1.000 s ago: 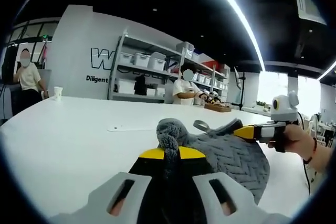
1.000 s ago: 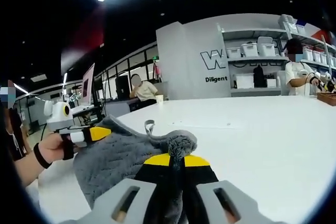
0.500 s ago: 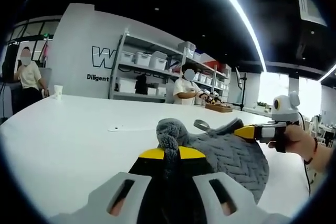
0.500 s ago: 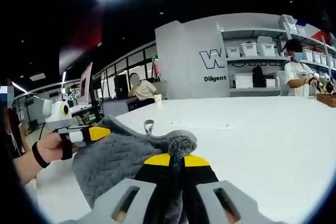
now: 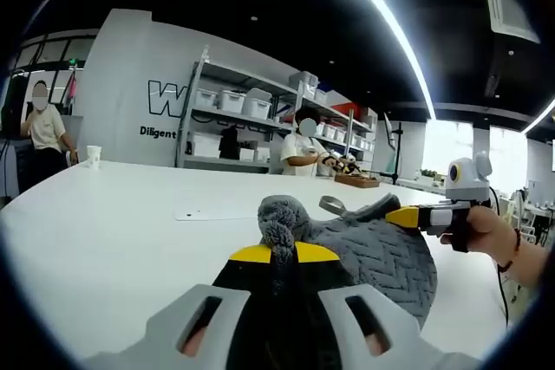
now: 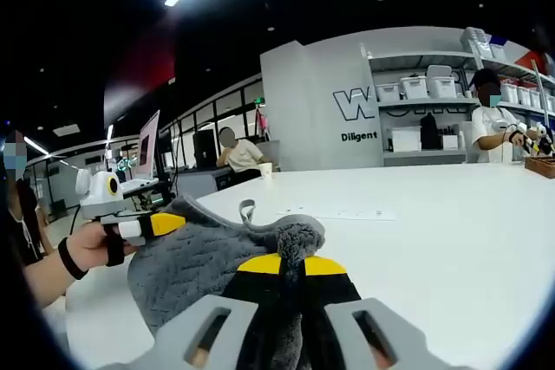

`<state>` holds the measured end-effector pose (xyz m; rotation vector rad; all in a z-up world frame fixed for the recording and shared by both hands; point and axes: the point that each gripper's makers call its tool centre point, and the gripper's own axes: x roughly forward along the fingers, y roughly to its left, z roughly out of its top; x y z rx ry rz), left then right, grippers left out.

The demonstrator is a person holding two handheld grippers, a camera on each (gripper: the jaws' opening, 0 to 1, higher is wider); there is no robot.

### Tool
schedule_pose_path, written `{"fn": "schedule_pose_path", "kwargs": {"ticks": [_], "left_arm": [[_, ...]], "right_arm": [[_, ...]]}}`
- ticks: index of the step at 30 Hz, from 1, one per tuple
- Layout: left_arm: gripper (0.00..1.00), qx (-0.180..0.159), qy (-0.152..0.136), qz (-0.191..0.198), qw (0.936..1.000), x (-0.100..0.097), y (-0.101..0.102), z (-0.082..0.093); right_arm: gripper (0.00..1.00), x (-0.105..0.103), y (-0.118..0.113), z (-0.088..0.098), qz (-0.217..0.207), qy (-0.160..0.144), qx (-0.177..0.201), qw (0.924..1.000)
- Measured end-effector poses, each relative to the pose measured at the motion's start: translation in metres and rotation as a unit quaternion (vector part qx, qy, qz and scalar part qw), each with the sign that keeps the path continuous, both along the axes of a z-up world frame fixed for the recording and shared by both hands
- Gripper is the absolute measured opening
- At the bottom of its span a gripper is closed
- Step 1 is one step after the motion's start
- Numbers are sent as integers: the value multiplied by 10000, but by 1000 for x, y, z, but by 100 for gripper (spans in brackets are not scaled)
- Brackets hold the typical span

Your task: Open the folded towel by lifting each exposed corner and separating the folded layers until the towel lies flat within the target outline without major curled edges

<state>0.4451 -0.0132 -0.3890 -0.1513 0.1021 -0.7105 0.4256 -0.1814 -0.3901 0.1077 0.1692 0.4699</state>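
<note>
A broad white table (image 5: 104,231) carries the scene, its top smooth, matte and running far back toward the shelving. On it lies a grey towel (image 5: 381,253) with a herringbone weave and a small hanging loop, part of it resting on the surface and part raised off it. A thin flat white sheet (image 5: 204,213) lies farther back, apart from the towel. A white paper cup (image 5: 94,155) stands upright near the table's far edge.
</note>
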Motion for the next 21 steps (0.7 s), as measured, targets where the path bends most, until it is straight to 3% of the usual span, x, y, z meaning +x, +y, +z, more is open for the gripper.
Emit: {"fn": "schedule_pose_path", "kwargs": {"ticks": [6,21], "left_arm": [[4,-133,-99,-74,9998,-9,1,5],[4,-94,-373,-211,9990,-28,-1,10]], "right_arm": [[0,-5,0,3,-25,-84,146,9999],[0,-18,2,4,9,-188,180,9997]]}}
